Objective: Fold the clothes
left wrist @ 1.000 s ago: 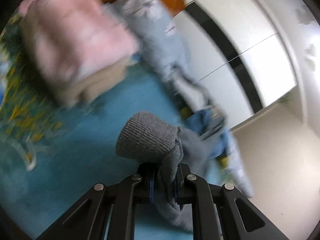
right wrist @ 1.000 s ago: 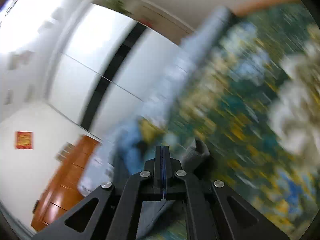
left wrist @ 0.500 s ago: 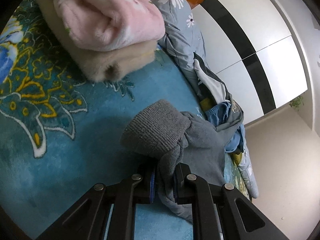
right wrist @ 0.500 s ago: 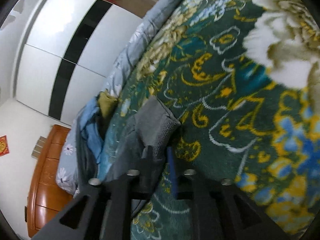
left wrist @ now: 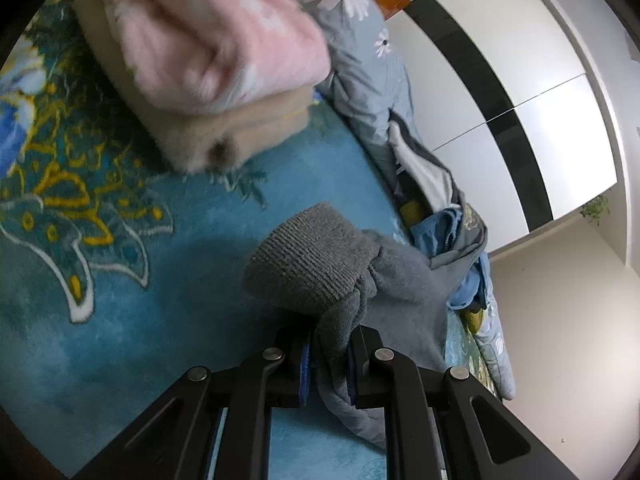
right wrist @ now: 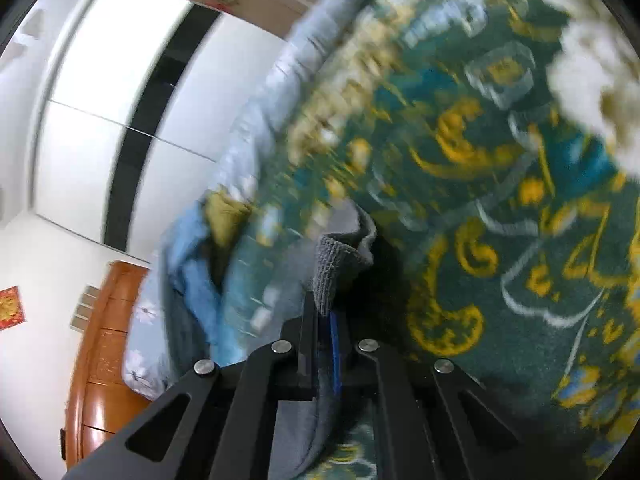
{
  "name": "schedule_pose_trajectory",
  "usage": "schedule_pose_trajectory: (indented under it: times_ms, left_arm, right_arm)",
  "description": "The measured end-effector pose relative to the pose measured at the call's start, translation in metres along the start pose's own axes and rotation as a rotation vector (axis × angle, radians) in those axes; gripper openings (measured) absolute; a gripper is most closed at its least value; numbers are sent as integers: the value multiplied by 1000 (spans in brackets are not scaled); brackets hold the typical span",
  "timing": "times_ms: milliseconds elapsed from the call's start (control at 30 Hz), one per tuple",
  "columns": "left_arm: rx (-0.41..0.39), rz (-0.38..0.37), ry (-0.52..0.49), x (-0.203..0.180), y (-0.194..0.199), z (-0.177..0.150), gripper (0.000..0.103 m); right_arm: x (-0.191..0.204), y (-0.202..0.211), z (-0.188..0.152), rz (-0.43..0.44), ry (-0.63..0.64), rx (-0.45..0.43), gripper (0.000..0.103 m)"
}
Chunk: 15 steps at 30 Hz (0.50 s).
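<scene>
A grey sweatshirt [left wrist: 404, 280] lies on the patterned blue-green bedspread [left wrist: 120, 320]. My left gripper [left wrist: 328, 360] is shut on the cloth just behind its ribbed cuff [left wrist: 308, 256], which sticks out ahead of the fingers. My right gripper [right wrist: 322, 332] is shut on another ribbed grey edge [right wrist: 332, 268] of the same sweatshirt, whose cloth hangs down under the fingers. The right wrist view is blurred by motion.
A folded pink garment [left wrist: 208, 36] sits on a folded beige one [left wrist: 240, 136] at the far left. A pile of unfolded blue, white and olive clothes [left wrist: 448, 216] lies along the floral grey quilt [left wrist: 360, 52]. A wooden headboard [right wrist: 100, 360] and white wardrobe doors [right wrist: 120, 120] stand behind.
My right gripper has closed on the grey ribbed edge, having stood open around it half a second ago. My left gripper keeps its hold and has moved slightly toward the folded stack.
</scene>
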<state>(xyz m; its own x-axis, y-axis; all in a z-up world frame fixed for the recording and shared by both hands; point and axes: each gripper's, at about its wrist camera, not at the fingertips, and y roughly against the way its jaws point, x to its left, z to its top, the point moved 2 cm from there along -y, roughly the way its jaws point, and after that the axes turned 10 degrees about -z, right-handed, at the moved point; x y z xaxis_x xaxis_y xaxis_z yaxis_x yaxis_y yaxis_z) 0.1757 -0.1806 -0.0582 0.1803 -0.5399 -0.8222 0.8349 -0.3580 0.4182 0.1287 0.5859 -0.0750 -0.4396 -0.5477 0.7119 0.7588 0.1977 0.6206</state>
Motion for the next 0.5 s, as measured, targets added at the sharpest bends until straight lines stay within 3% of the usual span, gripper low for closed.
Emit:
schedule_pose_trajectory:
  times_ms: [133, 200, 267, 333, 500]
  left_arm:
    - [-21, -29, -70, -16, 17, -1, 14]
    - [-3, -18, -90, -13, 19, -9, 14]
    - [31, 4, -96, -3, 17, -20, 14]
    - [66, 18, -85, 8, 12, -30, 14]
    - [108, 51, -89, 13, 1, -43, 14]
  right_arm:
    - [12, 55, 9, 122, 40, -98, 4]
    - [7, 81, 4, 120, 81, -155, 4]
    - [-15, 88, 1, 67, 77, -166, 4]
    - [-57, 80, -4, -34, 4, -119, 4]
    - [-92, 75, -12, -62, -72, -95, 4]
